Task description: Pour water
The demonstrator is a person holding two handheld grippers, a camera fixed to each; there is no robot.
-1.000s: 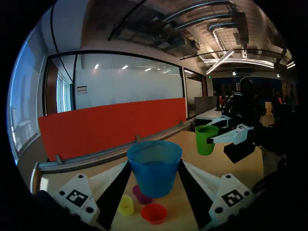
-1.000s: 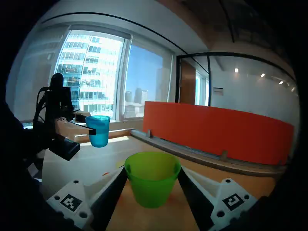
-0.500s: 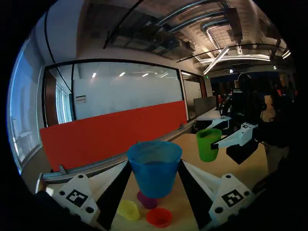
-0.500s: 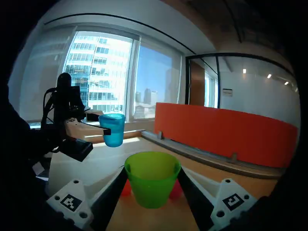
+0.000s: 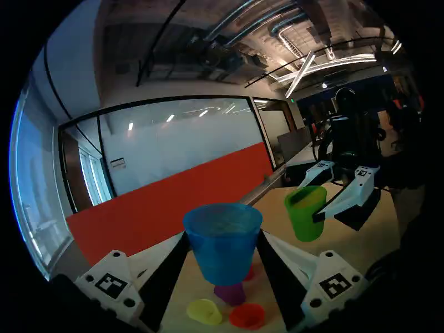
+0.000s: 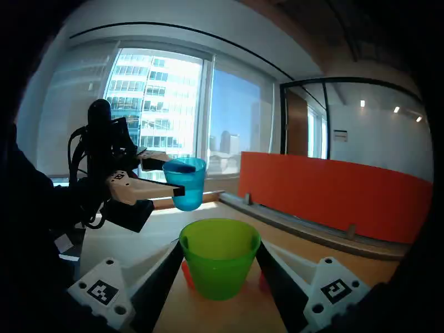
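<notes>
**Two cups aloft, just ahead of the pour**

The left hand-held gripper [image 5: 223, 243] is clenched on the blue cup [image 5: 223, 252], one finger on each flank. The right hand-held gripper [image 6: 220, 251] grasps the green cup [image 6: 220, 269] in the same way. Both cups are clear of the desk [image 5: 355, 244].

In the left gripper view, the green cup lies at 2 o'clock from the blue. In the right gripper view, the blue cup hangs at 11 o'clock from the green, apart from it and near upright. Its lower half looks darker, which is probably the water.

The step in hand appears to be bringing the blue rim over the green mouth. To do it well:
- Close the gap first.
- Set the blue lip just above and inside the green rim.
- Tilt slowly about that lip, with the green cup level and steady.

Tilting while the cups are apart would likely spill onto the desk. It could also wet the yellow [image 5: 203, 311], purple [image 5: 230, 293] and red [image 5: 247, 315] cups, which stand at 6 o'clock beneath the blue one.
</notes>
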